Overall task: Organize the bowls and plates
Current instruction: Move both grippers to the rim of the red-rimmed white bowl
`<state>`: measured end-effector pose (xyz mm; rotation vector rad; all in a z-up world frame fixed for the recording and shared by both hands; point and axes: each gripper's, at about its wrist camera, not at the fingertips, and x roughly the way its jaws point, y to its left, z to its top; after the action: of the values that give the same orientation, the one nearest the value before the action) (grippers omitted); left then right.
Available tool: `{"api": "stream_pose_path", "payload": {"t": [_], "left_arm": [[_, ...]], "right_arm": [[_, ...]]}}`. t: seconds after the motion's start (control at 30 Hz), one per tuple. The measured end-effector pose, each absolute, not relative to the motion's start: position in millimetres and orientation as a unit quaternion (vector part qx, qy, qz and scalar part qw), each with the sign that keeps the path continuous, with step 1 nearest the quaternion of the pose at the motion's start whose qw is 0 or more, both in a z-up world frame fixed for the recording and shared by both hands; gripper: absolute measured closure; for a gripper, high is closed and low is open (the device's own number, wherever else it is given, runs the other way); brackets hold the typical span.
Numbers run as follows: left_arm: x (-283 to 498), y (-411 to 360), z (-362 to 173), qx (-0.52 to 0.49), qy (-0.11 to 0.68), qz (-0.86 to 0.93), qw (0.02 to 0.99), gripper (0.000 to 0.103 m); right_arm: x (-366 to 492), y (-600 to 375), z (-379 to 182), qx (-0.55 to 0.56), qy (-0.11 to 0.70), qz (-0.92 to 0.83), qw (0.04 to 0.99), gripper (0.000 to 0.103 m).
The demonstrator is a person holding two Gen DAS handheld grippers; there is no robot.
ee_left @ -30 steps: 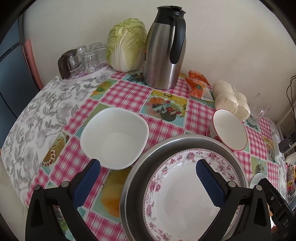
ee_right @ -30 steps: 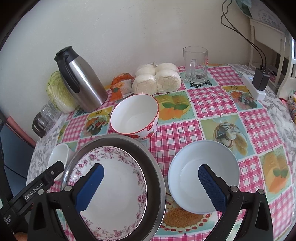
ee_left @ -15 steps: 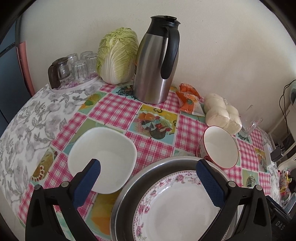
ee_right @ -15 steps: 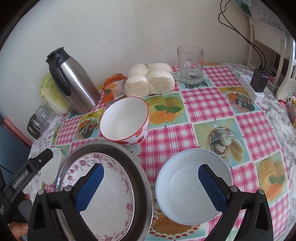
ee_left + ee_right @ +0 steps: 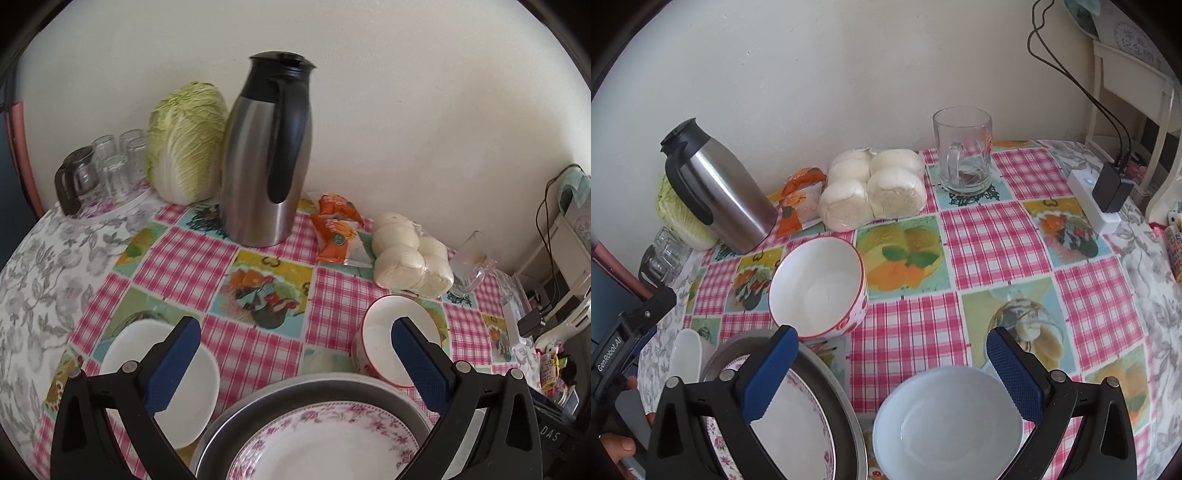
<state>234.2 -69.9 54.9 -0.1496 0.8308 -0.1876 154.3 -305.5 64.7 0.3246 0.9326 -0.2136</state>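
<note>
A floral plate (image 5: pixel 325 443) is lying inside a steel basin (image 5: pixel 236 421) — 3 bowls are sitting empty. Both grippers, left (image 5: pixel 295 363) and right (image 5: pixel 892 373), are gaping wide, gripping nothing.

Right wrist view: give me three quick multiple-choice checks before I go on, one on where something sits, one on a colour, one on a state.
1. Where does the floral plate sit?
A. Inside the metal pan
B. Under the glass mug
C. On the steamed buns

2. What colour is the rim of the bowl beside the pan?
A. Green
B. Red
C. Black

3. What state is the right tool in?
A. Shut on the pale bowl
B. Shut on the mug
C. Open, holding nothing

Answers: 1 A, the pan's rim rings the plate. 2 B, a red line edges the bowl. 3 C, its blue pads stand wide apart above the table.
</note>
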Motion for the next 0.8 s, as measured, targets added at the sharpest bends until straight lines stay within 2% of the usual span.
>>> {"api": "stream_pose_path", "payload": {"t": [0.27,0.63,0.8], "left_arm": [[272,-85,49,-0.077,0.451,-0.146,0.877,0.0],[315,-123,50,-0.032,0.459,-0.165,0.872,0.0],[328,-141,25,-0.017,0.512,-0.16,0.844,0.0]], "right_arm": [[184,-318,62,0.169,0.466,-0.088,0.864,0.0],[232,-318,35,0.175,0.496,-0.069,0.848,0.0],[245,-314,22,0.164,0.513,-0.077,0.839,0.003]]}}
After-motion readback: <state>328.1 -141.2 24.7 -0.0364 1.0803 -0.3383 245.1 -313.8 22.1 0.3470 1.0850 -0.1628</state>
